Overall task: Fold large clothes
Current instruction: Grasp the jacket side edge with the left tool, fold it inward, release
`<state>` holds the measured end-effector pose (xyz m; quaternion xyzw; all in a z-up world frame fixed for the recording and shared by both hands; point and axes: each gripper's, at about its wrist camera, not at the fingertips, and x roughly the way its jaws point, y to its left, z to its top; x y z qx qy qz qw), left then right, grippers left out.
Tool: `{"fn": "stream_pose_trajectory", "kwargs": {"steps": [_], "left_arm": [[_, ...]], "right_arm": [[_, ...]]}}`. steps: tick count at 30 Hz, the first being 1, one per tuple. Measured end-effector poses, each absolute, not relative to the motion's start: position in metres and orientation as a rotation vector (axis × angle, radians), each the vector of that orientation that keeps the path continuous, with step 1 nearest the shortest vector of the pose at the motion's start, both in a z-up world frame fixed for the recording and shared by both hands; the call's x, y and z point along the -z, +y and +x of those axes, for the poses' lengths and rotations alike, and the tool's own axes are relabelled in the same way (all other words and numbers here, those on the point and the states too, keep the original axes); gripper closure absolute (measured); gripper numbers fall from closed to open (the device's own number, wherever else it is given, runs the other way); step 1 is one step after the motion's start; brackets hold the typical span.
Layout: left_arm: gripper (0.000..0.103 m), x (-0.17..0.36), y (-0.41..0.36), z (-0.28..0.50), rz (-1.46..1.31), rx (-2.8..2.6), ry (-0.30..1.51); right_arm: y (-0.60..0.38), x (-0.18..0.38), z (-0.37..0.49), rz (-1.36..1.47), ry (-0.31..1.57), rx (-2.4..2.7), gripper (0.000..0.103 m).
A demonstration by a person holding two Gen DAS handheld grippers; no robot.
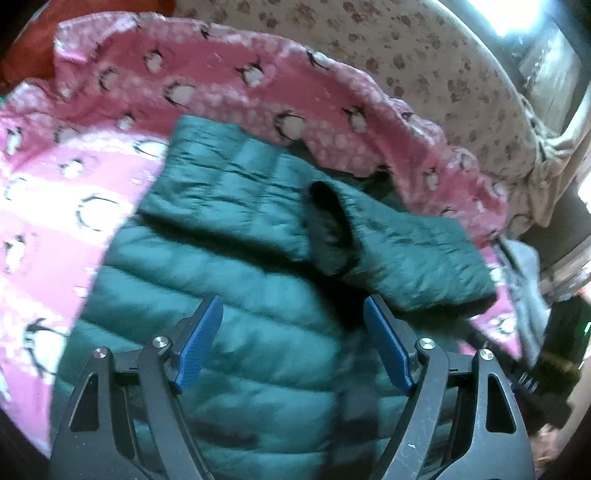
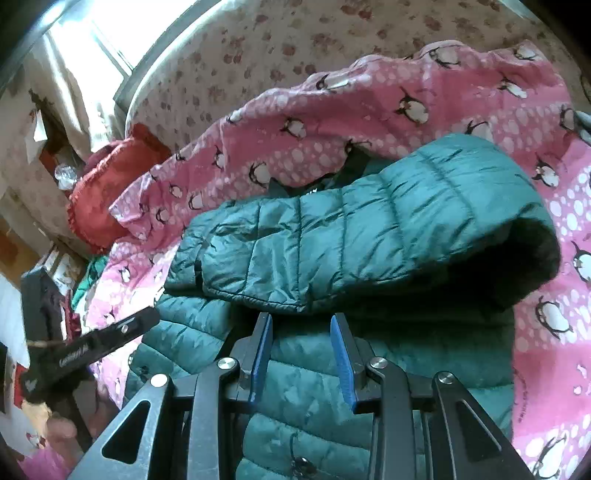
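A teal quilted jacket (image 1: 166, 295) lies flat on a pink penguin blanket (image 1: 55, 221). Its two sleeves are folded across the body: one sleeve (image 1: 229, 184) runs to the upper left, the other (image 1: 417, 251) to the right, and a dark cuff opening (image 1: 332, 221) lies between them. My left gripper (image 1: 293, 301) hangs open and wide over the jacket's body, holding nothing. In the right wrist view a folded sleeve (image 2: 351, 240) lies across the jacket (image 2: 184, 332). My right gripper (image 2: 301, 317) sits just below that sleeve, its jaws a little apart with nothing between them. One of the left gripper's black fingers (image 2: 110, 341) shows at the left.
The blanket (image 2: 369, 110) is rumpled along its far edge, on a floral bedsheet (image 2: 258, 55). A red cushion (image 2: 110, 184) lies at the far left of the bed. A grey cloth (image 1: 528, 295) hangs off the right edge. A bright window (image 2: 110, 29) is behind.
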<state>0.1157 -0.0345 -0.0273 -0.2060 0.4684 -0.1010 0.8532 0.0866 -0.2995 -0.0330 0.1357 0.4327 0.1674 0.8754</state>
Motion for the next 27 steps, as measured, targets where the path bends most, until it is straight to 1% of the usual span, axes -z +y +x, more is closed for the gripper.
{"fn": "stream_pose_trajectory", "kwargs": {"steps": [3,8,17,18,19,20,22,24,27], "left_arm": [[0.024,0.030,-0.046,0.132,-0.478,0.236,1.015],[0.024,0.043,-0.069,0.150,-0.455,0.208,1.062],[0.025,0.053,-0.082,0.162,-0.447,0.163,1.052],[0.035,0.053,-0.083,0.163,-0.443,0.166,1.049],[0.051,0.053,-0.085,0.163,-0.433,0.170,1.045],[0.058,0.052,-0.086,0.164,-0.419,0.172,1.044],[0.078,0.049,-0.088,0.165,-0.391,0.170,1.025],[0.081,0.040,-0.086,0.162,-0.374,0.177,0.989],[0.082,0.018,-0.077,0.162,-0.349,0.189,0.927]], "right_arm": [[-0.311,0.029,0.081,0.315,0.888,-0.352,0.072],[-0.323,0.030,0.072,0.338,0.881,-0.354,0.072],[-0.339,0.036,0.067,0.370,0.887,-0.336,0.072],[-0.340,0.037,0.066,0.374,0.887,-0.333,0.072],[-0.342,0.037,0.065,0.378,0.887,-0.330,0.072],[-0.343,0.037,0.065,0.381,0.887,-0.329,0.072],[-0.344,0.036,0.064,0.382,0.885,-0.324,0.072],[-0.347,0.034,0.062,0.385,0.879,-0.318,0.072],[-0.353,0.028,0.059,0.387,0.858,-0.301,0.072]]}}
